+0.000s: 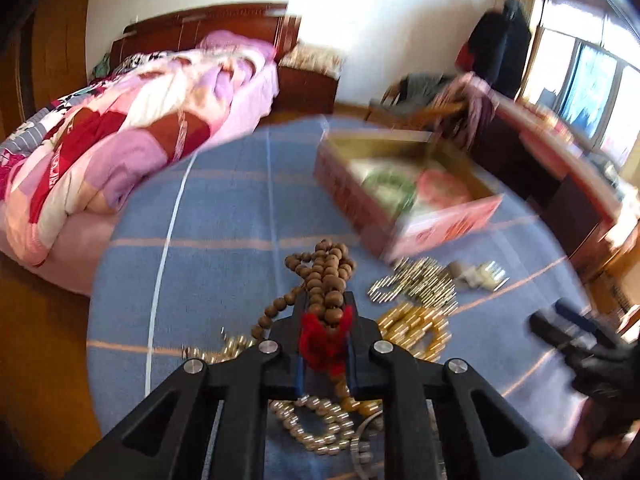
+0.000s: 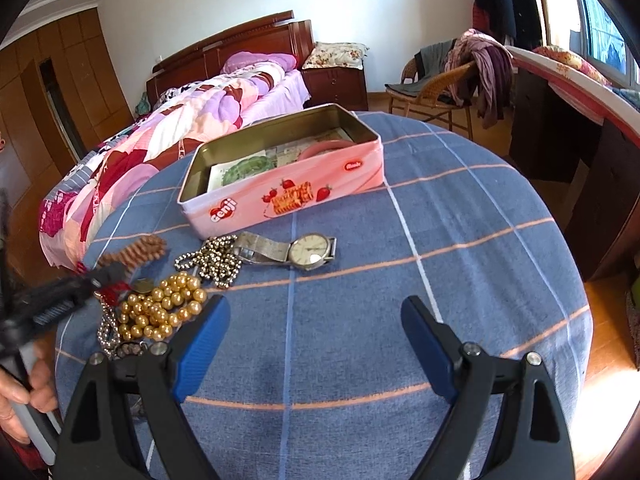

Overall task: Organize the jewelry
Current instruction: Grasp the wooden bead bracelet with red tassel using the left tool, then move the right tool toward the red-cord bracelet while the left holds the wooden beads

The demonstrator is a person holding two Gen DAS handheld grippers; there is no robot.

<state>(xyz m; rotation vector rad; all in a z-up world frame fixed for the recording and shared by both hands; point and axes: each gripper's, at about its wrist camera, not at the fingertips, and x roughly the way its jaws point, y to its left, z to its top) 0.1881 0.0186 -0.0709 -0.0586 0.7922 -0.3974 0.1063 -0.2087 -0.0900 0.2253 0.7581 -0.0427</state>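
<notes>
Nearest the lens, left wrist view: left gripper (image 1: pixel 325 322), bottom centre, jaws clamped on the wooden bead strand (image 1: pixel 326 276) near its red tassel (image 1: pixel 325 344); beads bunch up-frame from the tips, so the strand's long axis runs approx. along the fingers, toward frame centre. No earlier pic is given, so only the closed grip is stated.

L to R, same view: bed w/ pink quilt (image 1: pixel 120 152), upper left; blue checked tablecloth (image 1: pixel 208 216), centre; silver bead chain (image 1: pixel 416 284) and gold pearl strand (image 1: pixel 416 326), just right of the tips; pink tin (image 1: pixel 404 196), open, upper right of centre, blurred; right gripper (image 1: pixel 572 324), lower right edge.

Key relation (judgement): the tin lies up-frame and to the right of the held strand, well apart from it, w/ loose jewelry between. The left gripper is the loaded one, so the carry into the tin is prob. its job; the right gripper (image 2: pixel 316 320), jaws spread wide w/ nothing between, hovers over bare cloth.

View differences: the right wrist view is sharp and shows the wristwatch (image 2: pixel 304 254) just below the tin's (image 2: pixel 280 196) front wall, plus the tin's contents (papers, a pink ring-shaped item), which the left view smears. It shows the left gripper (image 2: pixel 108 276) only small and blurred at left centre. The left view alone shows the pads' contact w/ the strand, and a pale pearl bracelet (image 1: pixel 316 424) beneath the gripper body.
</notes>
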